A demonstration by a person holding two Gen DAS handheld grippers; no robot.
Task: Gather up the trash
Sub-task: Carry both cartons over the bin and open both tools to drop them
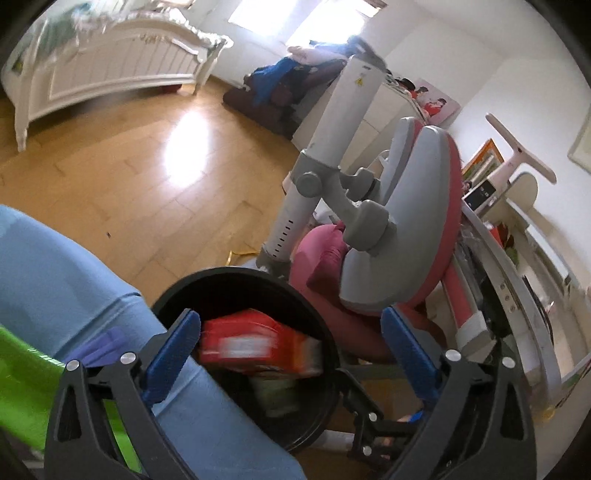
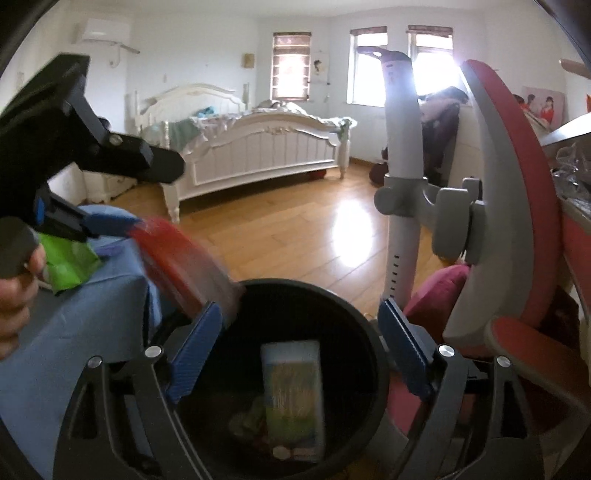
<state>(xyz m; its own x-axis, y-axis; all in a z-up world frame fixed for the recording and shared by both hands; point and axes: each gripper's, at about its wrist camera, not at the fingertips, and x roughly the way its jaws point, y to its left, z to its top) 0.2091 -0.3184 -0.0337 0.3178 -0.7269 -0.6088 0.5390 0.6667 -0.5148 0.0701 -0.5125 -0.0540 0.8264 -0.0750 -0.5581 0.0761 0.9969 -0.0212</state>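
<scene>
My left tongs (image 1: 291, 354) and right tongs (image 2: 299, 350) both gape wide over the round black bin (image 2: 373, 354); a blurred red packet (image 1: 255, 339) drops between them.

Ahead of you at the far side stands a white bed (image 2: 258, 147) with rumpled bedding; the wooden floor (image 2: 295, 229) runs between it and you, catching a bright patch of glare; to your right a grey and pink chair (image 2: 509, 221) stands upright, its grey post (image 2: 402, 147) beside it; an air conditioner (image 2: 105, 31) hangs high on the far left wall; two windows (image 2: 399, 62) sit in the far wall.
</scene>
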